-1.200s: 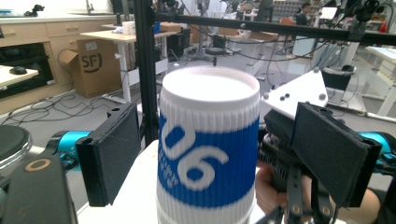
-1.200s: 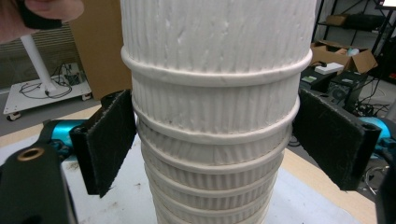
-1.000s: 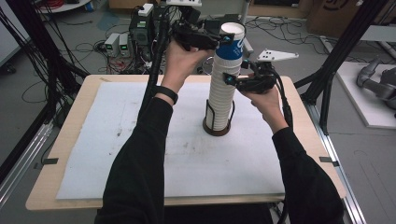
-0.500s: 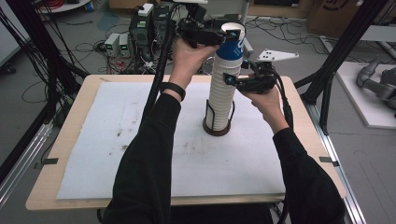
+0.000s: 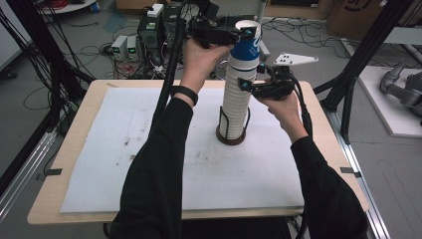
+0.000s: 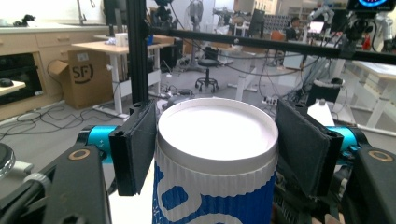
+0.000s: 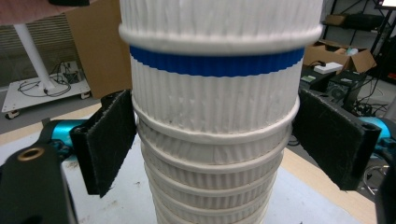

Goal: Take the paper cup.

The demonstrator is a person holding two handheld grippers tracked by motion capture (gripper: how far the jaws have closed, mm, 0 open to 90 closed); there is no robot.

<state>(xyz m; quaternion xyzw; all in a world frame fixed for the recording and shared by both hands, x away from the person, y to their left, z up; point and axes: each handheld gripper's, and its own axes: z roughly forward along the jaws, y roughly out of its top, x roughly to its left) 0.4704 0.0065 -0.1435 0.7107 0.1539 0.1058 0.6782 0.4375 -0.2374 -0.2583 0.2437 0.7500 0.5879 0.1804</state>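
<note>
High view, left to right: the white mat (image 5: 124, 149) covers the wooden table (image 5: 64, 149), and the left gripper (image 5: 242, 34), at upper centre, has just been closing its jaws and now pinches the blue cup (image 5: 246, 50) that tops the cup stack (image 5: 235, 112). That stack stands upright in a dark holder (image 5: 230, 137) near the frame's middle. Just right of it, the right gripper (image 5: 249, 85) grips the white cups below the blue one. Left gripper view: both pads press the blue cup's rim (image 6: 217, 133). Right gripper view: the pads (image 7: 109, 140) squeeze the ribbed white cups (image 7: 215, 116) from either side.
</note>
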